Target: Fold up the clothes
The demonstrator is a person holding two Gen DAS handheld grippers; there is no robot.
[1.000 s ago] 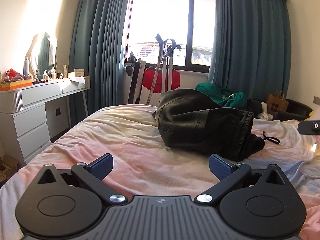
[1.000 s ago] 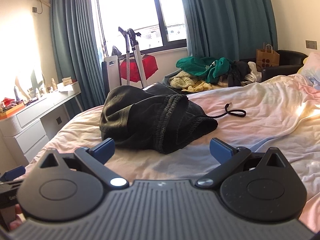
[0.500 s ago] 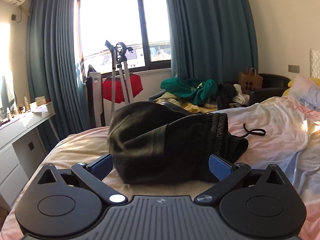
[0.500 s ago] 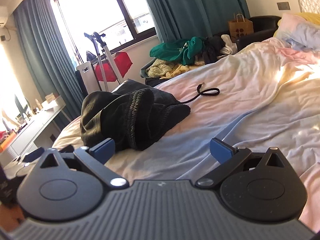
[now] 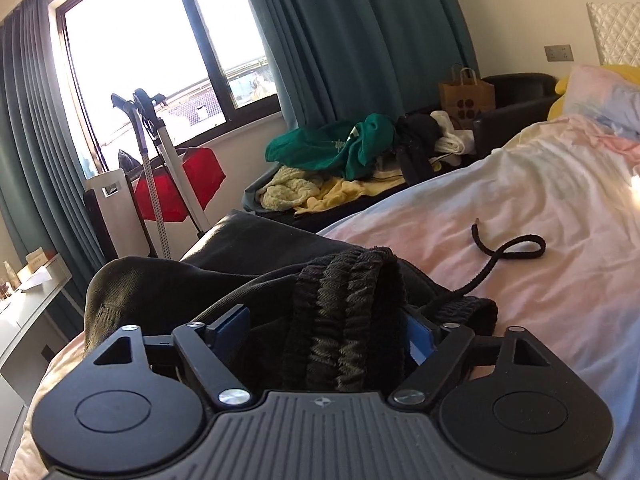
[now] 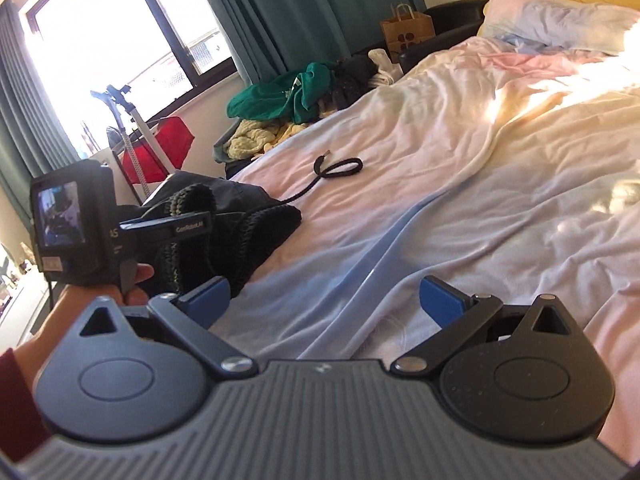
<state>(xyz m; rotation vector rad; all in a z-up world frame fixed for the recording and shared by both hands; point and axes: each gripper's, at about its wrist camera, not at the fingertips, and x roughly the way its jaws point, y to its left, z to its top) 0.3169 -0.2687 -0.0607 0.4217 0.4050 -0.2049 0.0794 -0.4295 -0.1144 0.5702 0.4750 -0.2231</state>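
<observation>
A crumpled dark olive pair of shorts (image 5: 200, 280) with a ribbed elastic waistband (image 5: 344, 312) lies on the bed. Its black drawstring (image 5: 508, 248) trails out over the sheet. My left gripper (image 5: 326, 330) has its jaws open around the bunched waistband, which fills the gap between the blue pads. In the right wrist view the shorts (image 6: 248, 216) lie at the left, with the left gripper's body and the hand holding it (image 6: 80, 224) in front of them. My right gripper (image 6: 324, 300) is open and empty over the pale blue and pink sheet (image 6: 460, 184), to the right of the shorts.
A pile of green, yellow and black clothes (image 5: 352, 152) lies on a low bench beyond the bed. A brown paper bag (image 5: 466, 96) stands on a black chair. A red bag and a stand (image 5: 172, 184) are by the window. A white dresser (image 5: 24, 312) is at the left. Pillows (image 6: 560, 20) lie at the bed's head.
My left gripper has moved forward onto the shorts, and the waistband now sits between its jaws. My right gripper has swung right and lower over the bare sheet.
</observation>
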